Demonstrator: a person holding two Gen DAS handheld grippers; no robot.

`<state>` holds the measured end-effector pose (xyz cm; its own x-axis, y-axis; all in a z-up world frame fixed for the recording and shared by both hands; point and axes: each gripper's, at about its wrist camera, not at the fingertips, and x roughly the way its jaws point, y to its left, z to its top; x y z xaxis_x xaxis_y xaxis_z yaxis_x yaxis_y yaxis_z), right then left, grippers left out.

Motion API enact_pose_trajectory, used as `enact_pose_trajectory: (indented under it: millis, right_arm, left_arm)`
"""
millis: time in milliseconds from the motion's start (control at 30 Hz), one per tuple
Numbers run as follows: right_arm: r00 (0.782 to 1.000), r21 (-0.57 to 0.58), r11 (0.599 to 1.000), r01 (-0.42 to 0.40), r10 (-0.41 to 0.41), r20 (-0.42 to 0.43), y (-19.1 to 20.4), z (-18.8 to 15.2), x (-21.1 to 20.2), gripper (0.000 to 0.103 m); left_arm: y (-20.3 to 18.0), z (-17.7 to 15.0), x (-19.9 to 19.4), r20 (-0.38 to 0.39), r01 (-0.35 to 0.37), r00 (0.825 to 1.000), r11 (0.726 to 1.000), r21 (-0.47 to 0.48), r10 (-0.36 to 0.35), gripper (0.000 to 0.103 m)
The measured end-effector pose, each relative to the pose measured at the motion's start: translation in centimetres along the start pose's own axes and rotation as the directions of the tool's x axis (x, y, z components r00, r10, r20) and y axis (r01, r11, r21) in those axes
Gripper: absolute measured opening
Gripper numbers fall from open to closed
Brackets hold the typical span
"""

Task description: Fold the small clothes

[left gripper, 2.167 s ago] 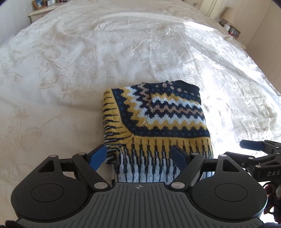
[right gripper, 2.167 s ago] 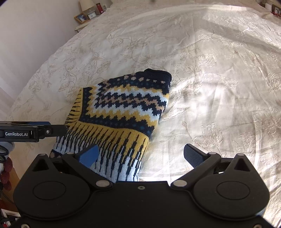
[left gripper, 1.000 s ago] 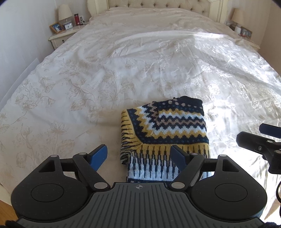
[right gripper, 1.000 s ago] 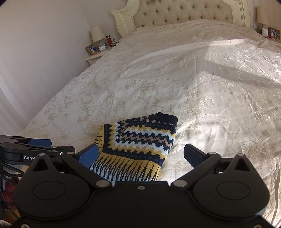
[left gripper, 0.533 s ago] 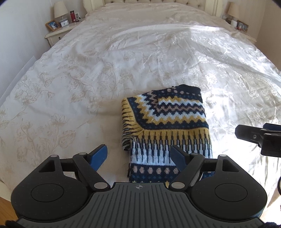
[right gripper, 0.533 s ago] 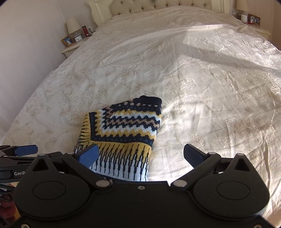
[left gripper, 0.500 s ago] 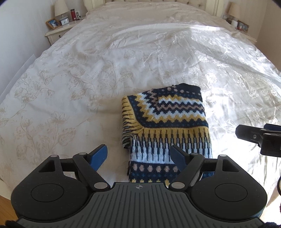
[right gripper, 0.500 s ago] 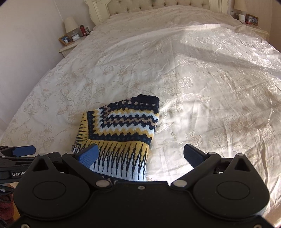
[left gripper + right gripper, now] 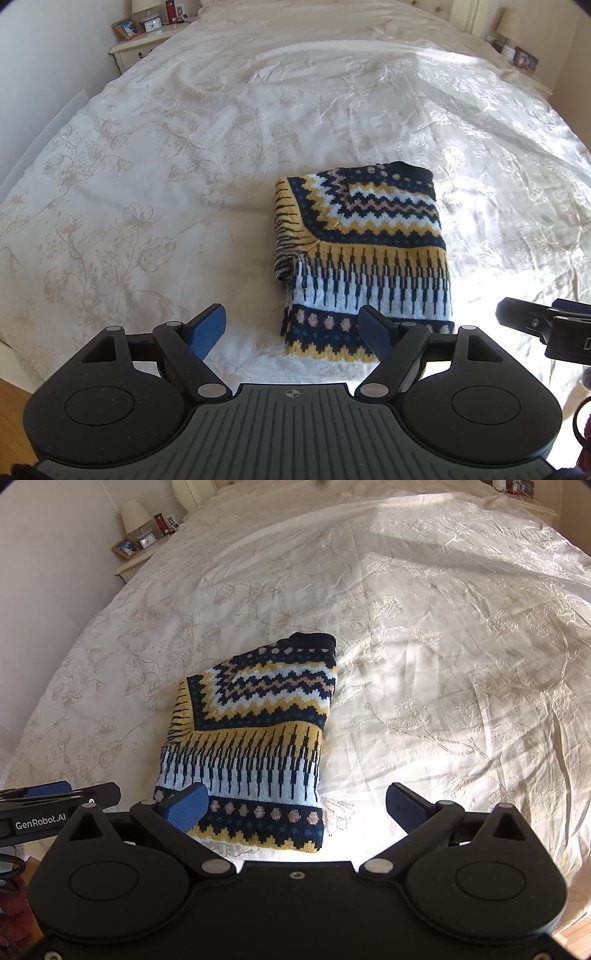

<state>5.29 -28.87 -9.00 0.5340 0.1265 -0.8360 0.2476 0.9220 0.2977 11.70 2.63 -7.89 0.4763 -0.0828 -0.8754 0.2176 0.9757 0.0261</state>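
Folded patterned knit sweater point(image 9: 364, 254) lies flat on the floral bedspread point(image 9: 184, 155), near the foot edge of the bed. I have the left gripper point(image 9: 293, 330) spread wide with nothing in it, just short of the sweater's near hem. Right gripper point(image 9: 297, 806) is also wide and empty, its left finger point(image 9: 186, 806) over the sweater's near corner.

Both wrist views look down the bed point(image 9: 184, 147) toward its headboard end, sharing the folded sweater point(image 9: 362, 251) close below.
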Motion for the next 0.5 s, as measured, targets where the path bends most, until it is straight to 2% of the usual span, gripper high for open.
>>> enact_pose_trajectory:
  millis: [500]
  right_arm:
    - [1.0,0.037,0.999,0.014,-0.014,0.001,1.0,-2.6,-1.3,0.102]
  left_arm:
    - [0.5,-1.8,-0.7,-0.024,0.017,1.0,0.999,0.032,-0.016,0.078]
